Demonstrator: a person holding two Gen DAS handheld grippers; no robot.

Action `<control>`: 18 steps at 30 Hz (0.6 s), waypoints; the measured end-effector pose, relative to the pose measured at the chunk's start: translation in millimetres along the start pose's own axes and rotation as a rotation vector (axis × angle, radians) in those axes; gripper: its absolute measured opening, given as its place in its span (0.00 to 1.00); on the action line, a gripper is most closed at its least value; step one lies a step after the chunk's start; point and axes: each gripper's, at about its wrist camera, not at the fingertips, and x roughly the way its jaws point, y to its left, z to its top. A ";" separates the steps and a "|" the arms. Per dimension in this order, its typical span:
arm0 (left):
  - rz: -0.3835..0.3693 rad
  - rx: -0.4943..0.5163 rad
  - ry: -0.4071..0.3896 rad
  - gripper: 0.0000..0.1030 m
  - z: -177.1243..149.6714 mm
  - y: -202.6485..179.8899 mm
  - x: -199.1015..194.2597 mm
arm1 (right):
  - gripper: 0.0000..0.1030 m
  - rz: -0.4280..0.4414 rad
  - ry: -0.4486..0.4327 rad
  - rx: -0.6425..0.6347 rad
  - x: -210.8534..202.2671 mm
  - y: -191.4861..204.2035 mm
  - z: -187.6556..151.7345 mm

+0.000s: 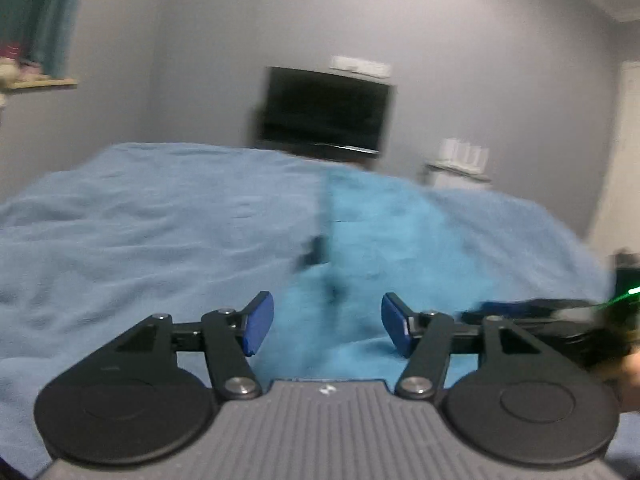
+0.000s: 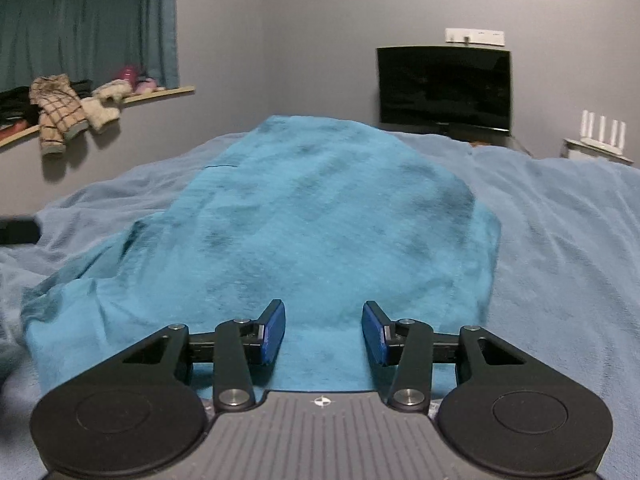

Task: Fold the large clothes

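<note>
- Because nothing sits between its blue pads, the left tool [image 1: 327, 326] hangs wide above the teal garment [image 1: 360, 248] on the bed [image 1: 120, 216].
- The right tool [image 2: 324, 332] hangs wide too, empty, above the garment's near edge, maybe to grab it.

Teal garment [image 2: 320, 220] with darker mottled patches, pale blue bedspread [image 2: 560, 220], blue pads on black grippers, grey wall [image 2: 300, 40], black television [image 2: 444, 86], teal curtain [image 2: 80, 20], beige checked jacket [image 2: 56, 116]
</note>
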 end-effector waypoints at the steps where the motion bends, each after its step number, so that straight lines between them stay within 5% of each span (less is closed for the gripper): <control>1: -0.071 -0.022 0.045 0.56 1.2 -3.1 8.6 | 0.46 0.012 0.000 -0.008 1.0 -1.6 2.0; 3: -0.125 -0.049 0.112 0.56 -3.4 -9.5 24.6 | 0.46 0.037 -0.007 -0.030 3.8 -4.1 7.6; 7: -0.071 -0.007 0.231 0.56 -20.9 -9.4 51.9 | 0.46 0.039 -0.043 -0.050 18.1 -12.4 30.7; 12: -0.072 -0.018 0.264 0.56 -24.7 -5.8 60.6 | 0.47 -0.061 -0.030 -0.099 60.9 -16.8 61.9; 17: -0.074 -0.032 0.279 0.56 -26.4 -4.7 66.5 | 0.49 -0.166 -0.036 0.095 74.5 -60.1 85.5; 18: -0.072 -0.031 0.280 0.56 -27.6 -4.0 66.5 | 0.55 -0.165 -0.040 0.145 69.9 -70.3 86.7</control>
